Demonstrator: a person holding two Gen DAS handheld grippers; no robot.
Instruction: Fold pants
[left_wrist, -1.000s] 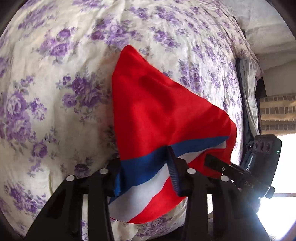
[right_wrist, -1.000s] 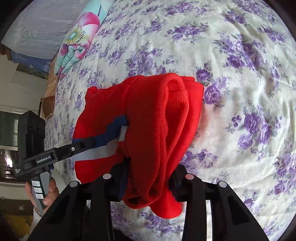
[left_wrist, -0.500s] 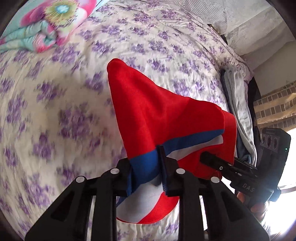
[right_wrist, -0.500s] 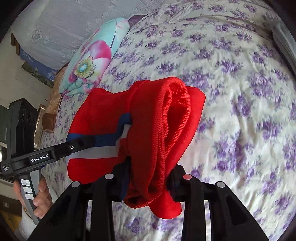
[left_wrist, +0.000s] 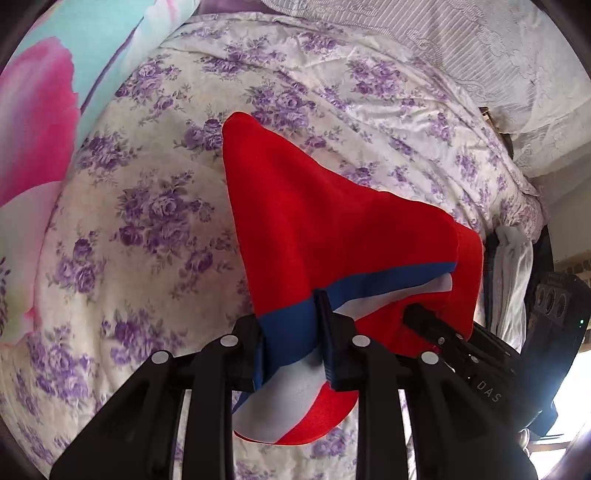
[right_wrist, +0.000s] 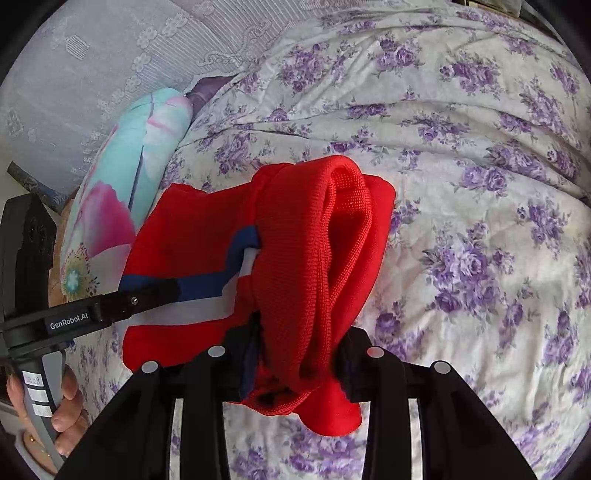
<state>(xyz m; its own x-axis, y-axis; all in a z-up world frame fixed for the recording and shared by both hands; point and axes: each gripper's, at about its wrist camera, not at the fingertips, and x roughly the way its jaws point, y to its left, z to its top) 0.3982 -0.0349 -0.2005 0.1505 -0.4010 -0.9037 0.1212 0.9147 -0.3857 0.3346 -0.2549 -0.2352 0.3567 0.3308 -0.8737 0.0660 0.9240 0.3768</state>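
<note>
Both tools clamped tight on red pants (left_wrist: 317, 229), left tool (left_wrist: 291, 343) on stripe, right tool (right_wrist: 299, 354) on bunched waistband w/ thick wad, so it could slip, dropping onto bed (right_wrist: 480, 184).

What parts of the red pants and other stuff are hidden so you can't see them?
- Left wrist view: the lower edge of the red pants with blue and white stripes sits behind the left gripper fingers.
- Right wrist view: the ribbed red waistband bunches over, hiding the fabric clamped in the right gripper.
- Both views: the pant legs' full shape is hidden in folds.
- Left wrist view: the pink and turquoise flowered pillow is cut off by the frame edge.
</note>
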